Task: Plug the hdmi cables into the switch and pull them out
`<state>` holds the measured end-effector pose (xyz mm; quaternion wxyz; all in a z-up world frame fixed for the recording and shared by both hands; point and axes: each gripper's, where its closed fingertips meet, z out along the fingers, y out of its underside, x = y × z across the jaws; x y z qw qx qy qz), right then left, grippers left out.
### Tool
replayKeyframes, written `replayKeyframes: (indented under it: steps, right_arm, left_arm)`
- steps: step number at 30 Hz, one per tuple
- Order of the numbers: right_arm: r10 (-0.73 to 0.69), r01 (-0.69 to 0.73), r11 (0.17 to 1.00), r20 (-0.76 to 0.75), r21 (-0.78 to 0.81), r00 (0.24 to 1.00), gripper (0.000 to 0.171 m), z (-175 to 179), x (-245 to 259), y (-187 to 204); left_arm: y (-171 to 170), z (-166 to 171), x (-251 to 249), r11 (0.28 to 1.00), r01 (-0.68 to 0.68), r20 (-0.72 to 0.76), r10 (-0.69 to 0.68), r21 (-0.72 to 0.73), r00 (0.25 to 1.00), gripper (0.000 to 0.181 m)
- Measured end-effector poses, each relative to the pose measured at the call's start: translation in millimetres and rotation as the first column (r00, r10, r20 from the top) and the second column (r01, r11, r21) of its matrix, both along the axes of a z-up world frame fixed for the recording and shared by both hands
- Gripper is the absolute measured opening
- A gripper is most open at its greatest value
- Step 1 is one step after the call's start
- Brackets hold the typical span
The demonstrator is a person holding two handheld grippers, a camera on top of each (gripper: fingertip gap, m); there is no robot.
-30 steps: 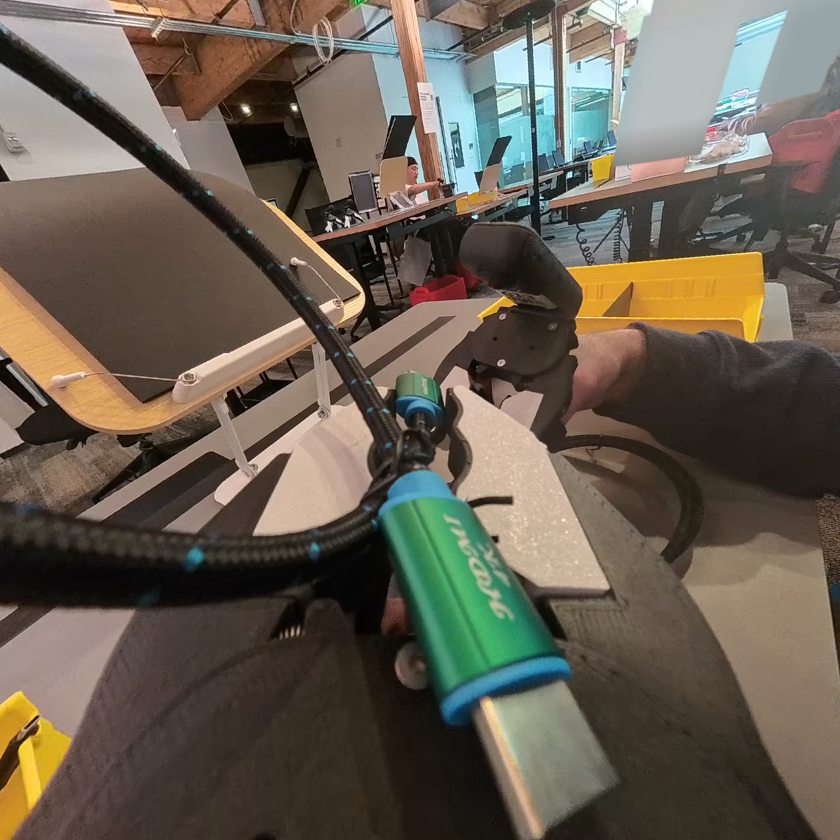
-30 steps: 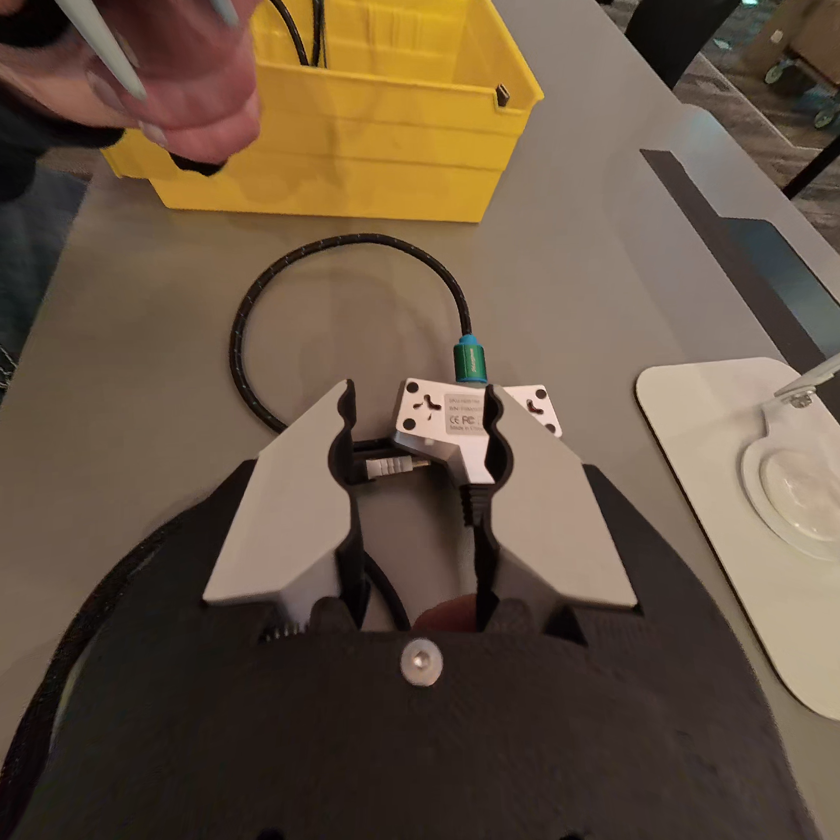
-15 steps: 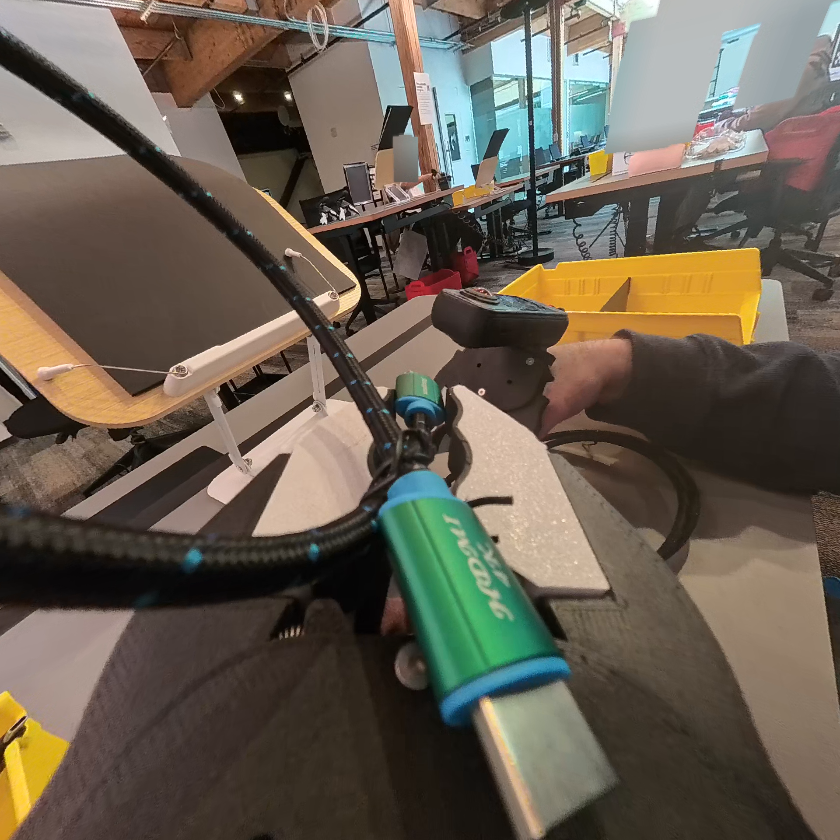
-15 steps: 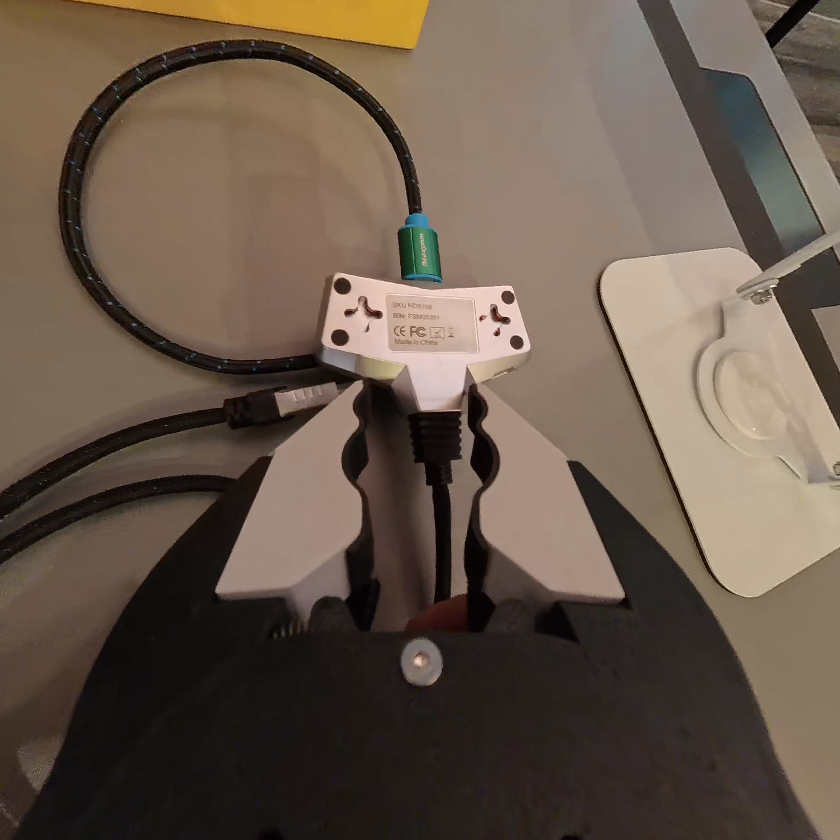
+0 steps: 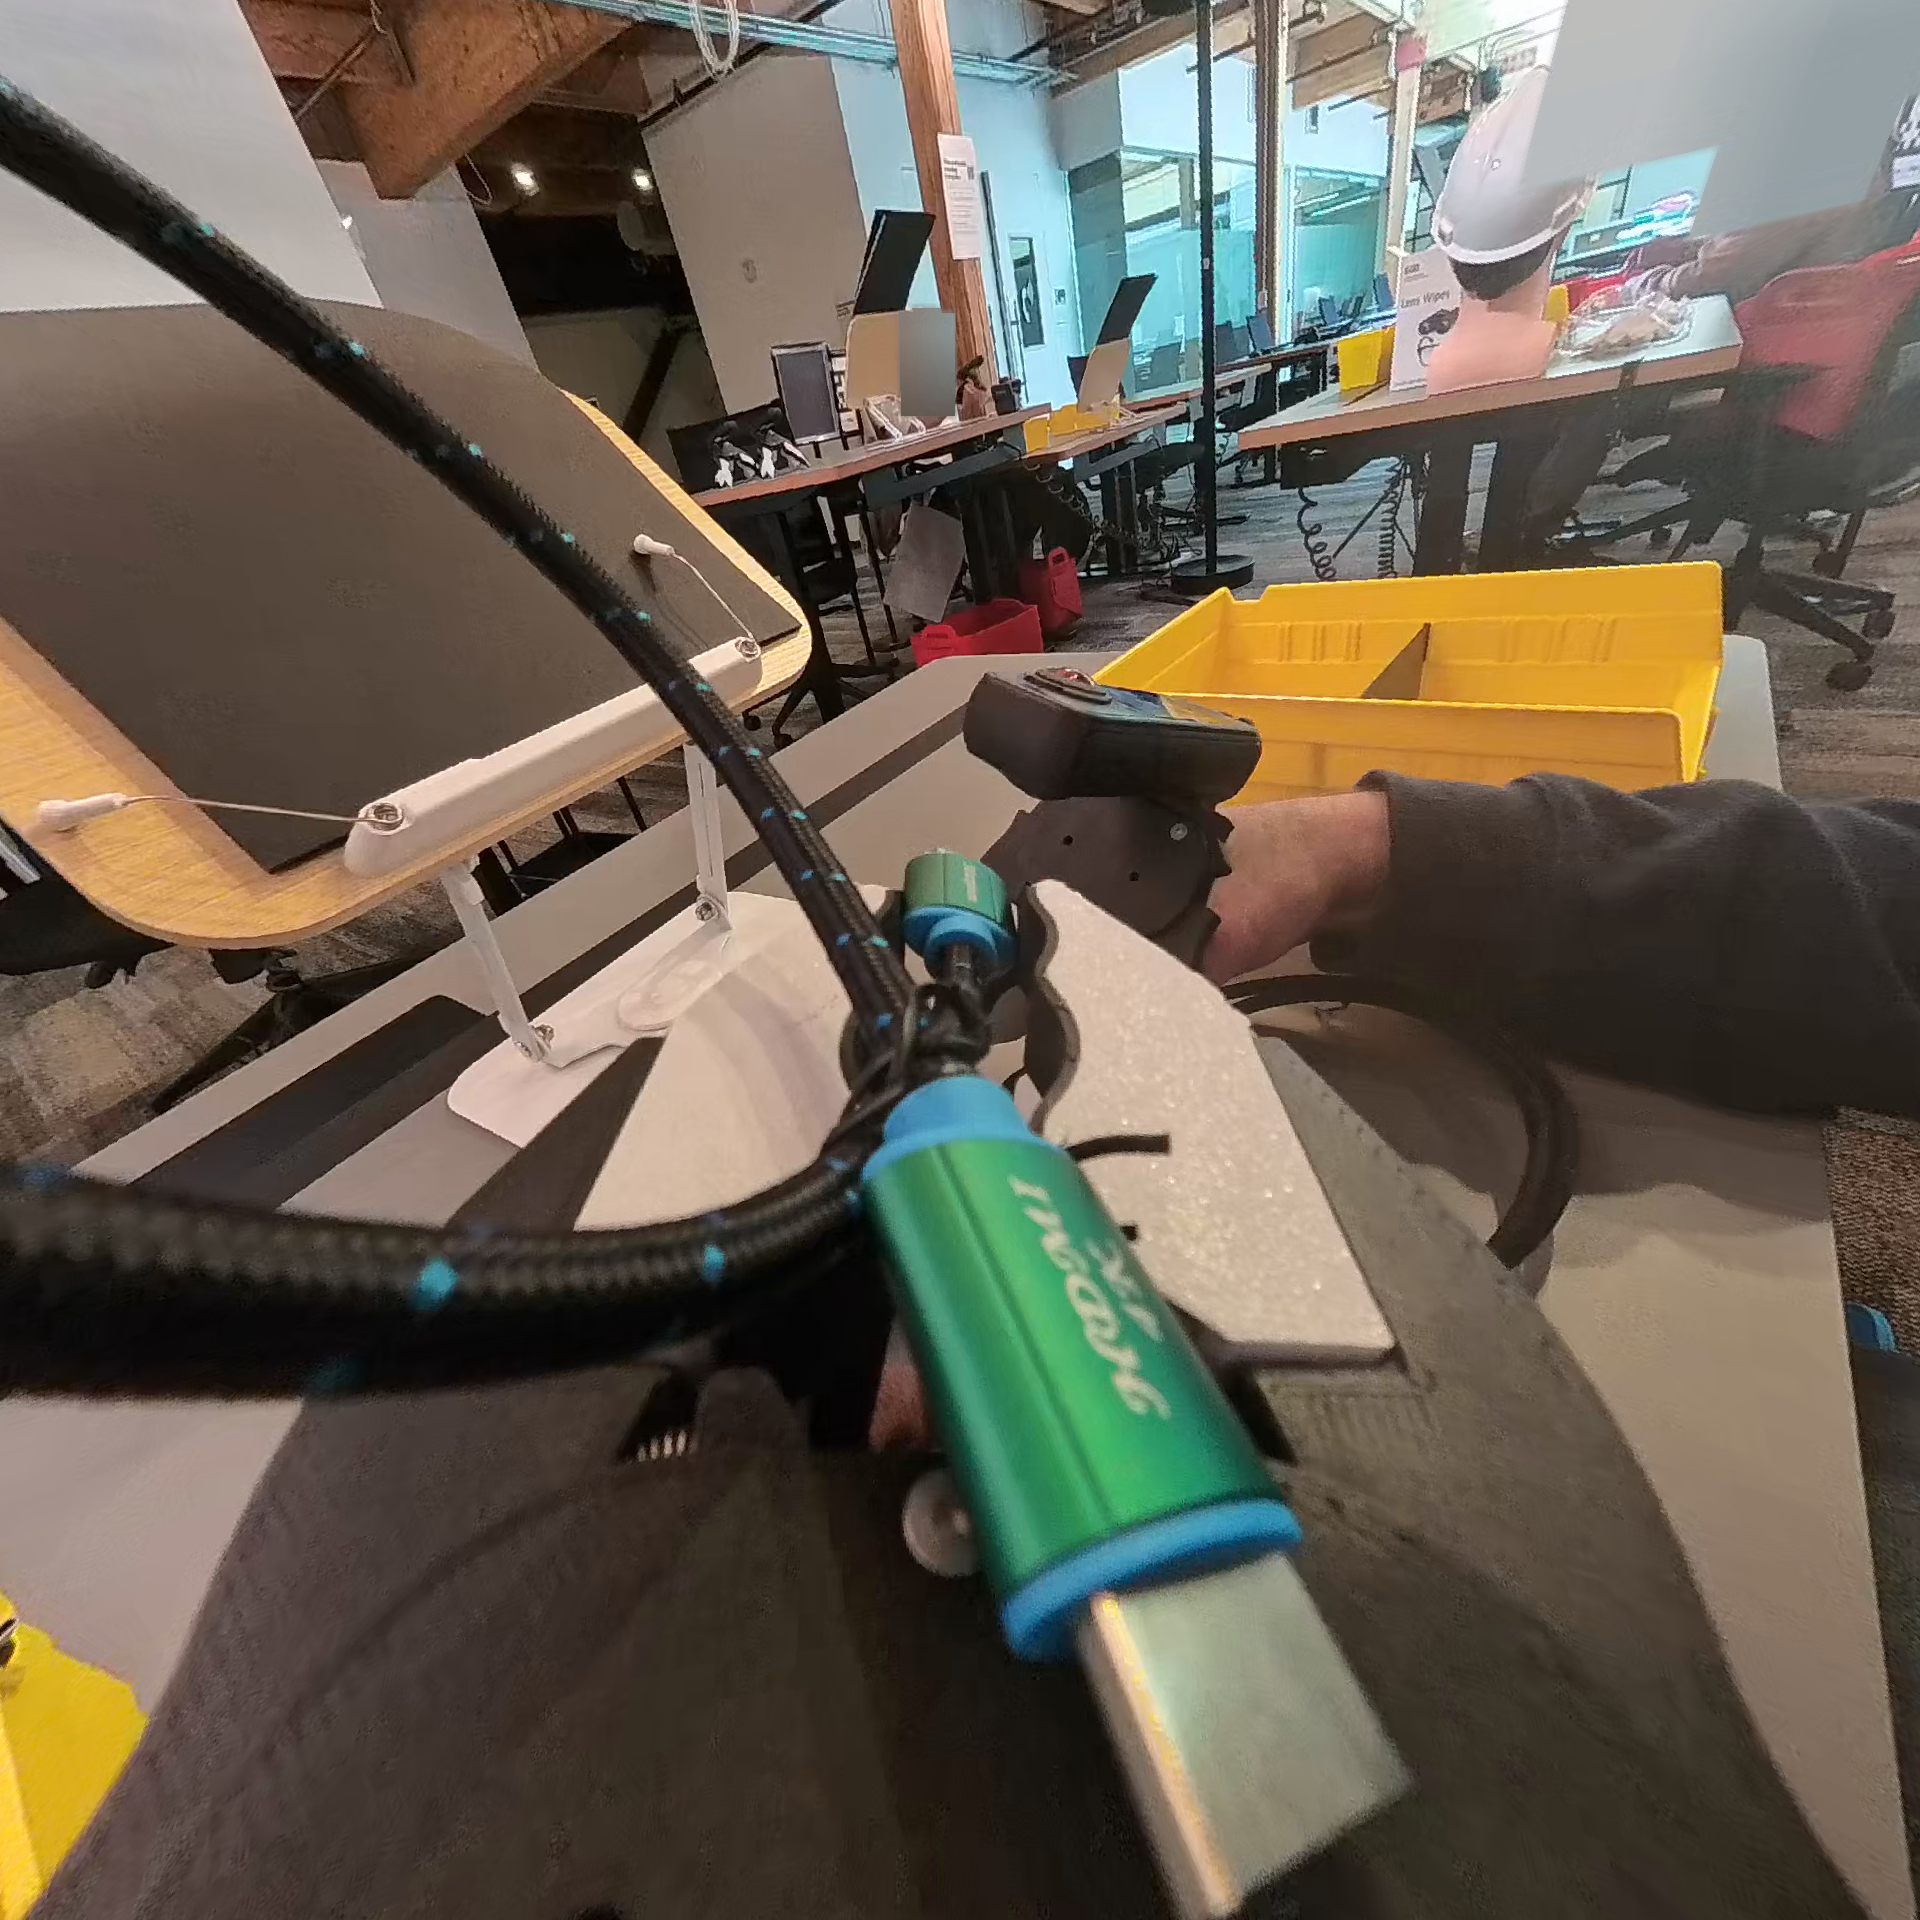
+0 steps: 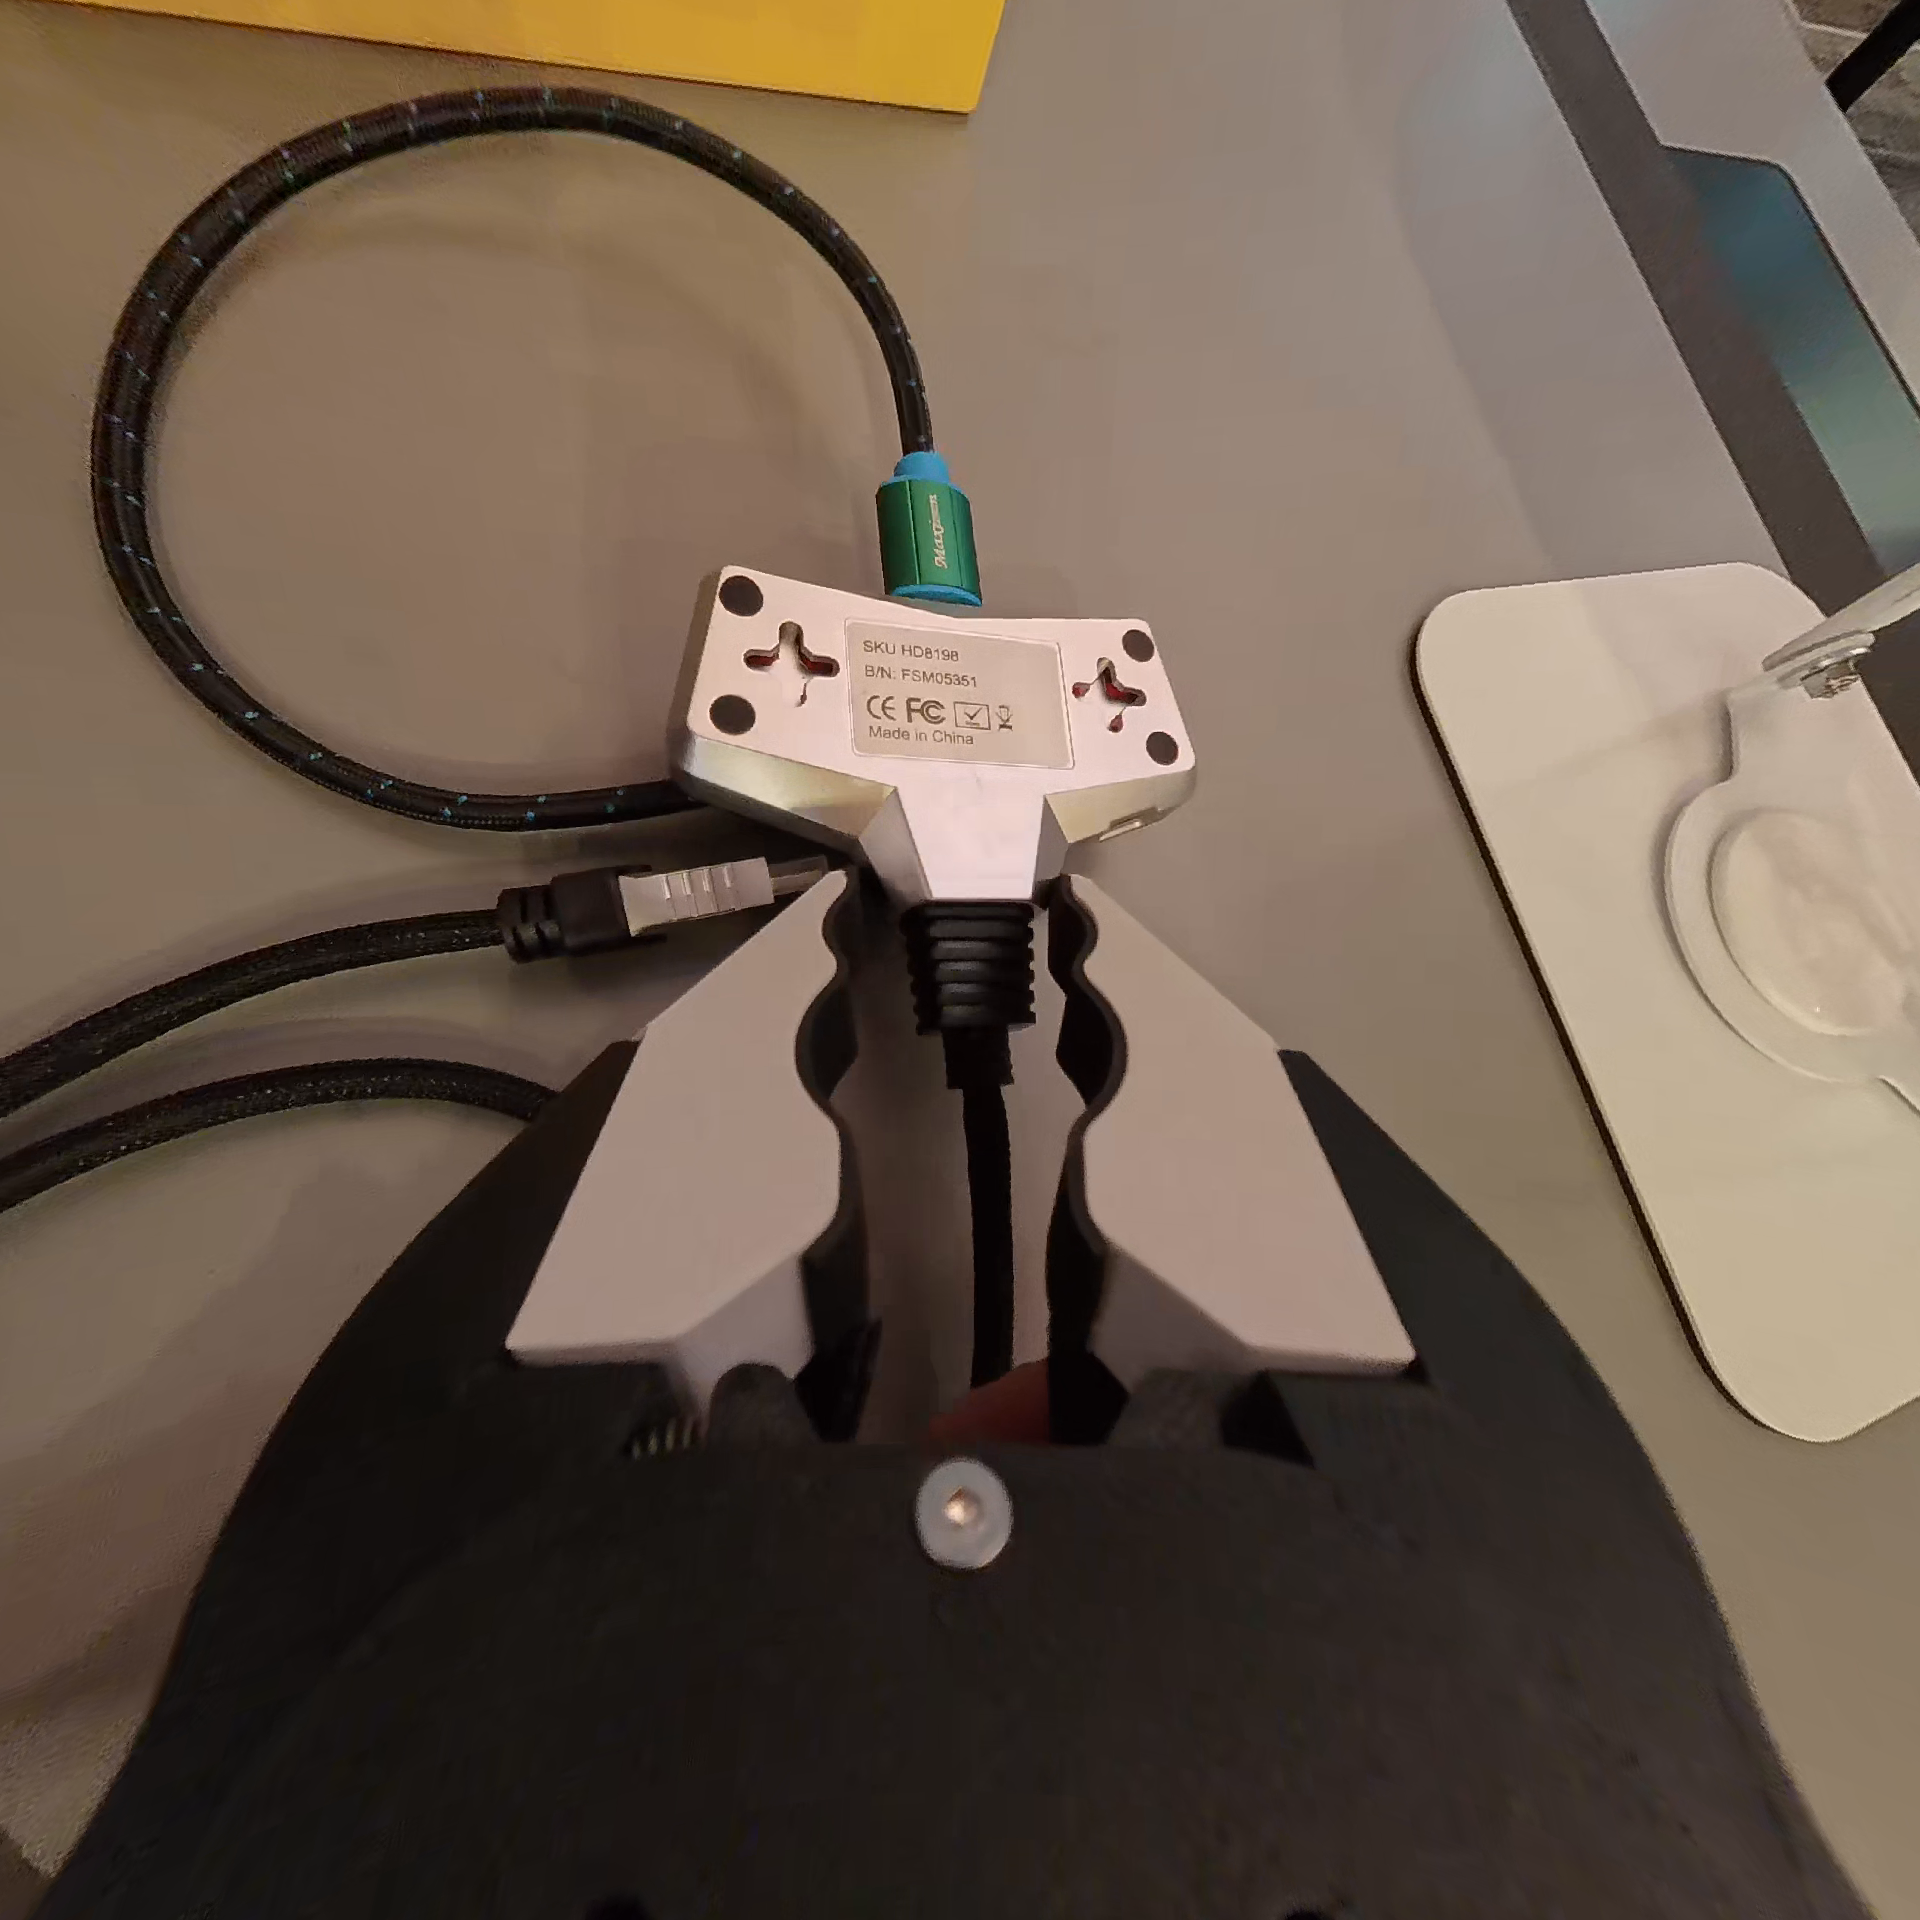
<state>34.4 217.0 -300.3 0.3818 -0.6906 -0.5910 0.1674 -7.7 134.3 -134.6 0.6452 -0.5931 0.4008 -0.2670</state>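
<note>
R gripper (image 6: 951, 925), jaws apart round switch (image 6: 935, 727) neck, shd clamp square b4 L gripper (image 5: 940, 1023), closed on braided cable (image 5: 623, 634), brings plug.

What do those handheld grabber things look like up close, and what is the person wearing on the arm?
Each gripper, left and right, has a matte black, rough-textured body, one silver screw at its centre, and two pale grey wedge-shaped fingers with wavy black inner edges. The person's hand emerges from a dark long sleeve.
</note>
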Motion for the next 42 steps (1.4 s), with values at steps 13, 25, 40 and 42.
replayKeyframes:
  steps: [13, 25, 40, 42]
  right_arm:
    - [0.079, -0.071, 0.996, -0.168, 0.058, 0.983, 0.033, 40.3, -8.3, -11.3]
    - [0.179, -0.125, 0.973, -0.292, 0.194, 0.939, 0.032, 81.3, -13.4, -25.6]
    - [0.243, -0.169, 0.96, -0.365, 0.223, 0.898, 0.032, 98.9, -12.7, -37.0]
    - [0.249, -0.173, 0.959, -0.371, 0.226, 0.895, 0.032, 100.2, -12.7, -38.1]
  left_arm:
    - [7.0, -10.8, -7.6, 0.999, -0.02, -0.04, 0.018, -0.043, 0.999, 0.02]
    - [17.2, -22.5, -14.8, 0.991, -0.099, -0.167, 0.083, -0.087, 0.982, 0.02]
    - [18.0, -36.9, -25.8, 0.972, -0.137, -0.28, 0.08, -0.19, 0.957, 0.02]
    - [16.9, -41.1, -26.1, 0.968, -0.136, -0.296, 0.069, -0.212, 0.953, 0.02]
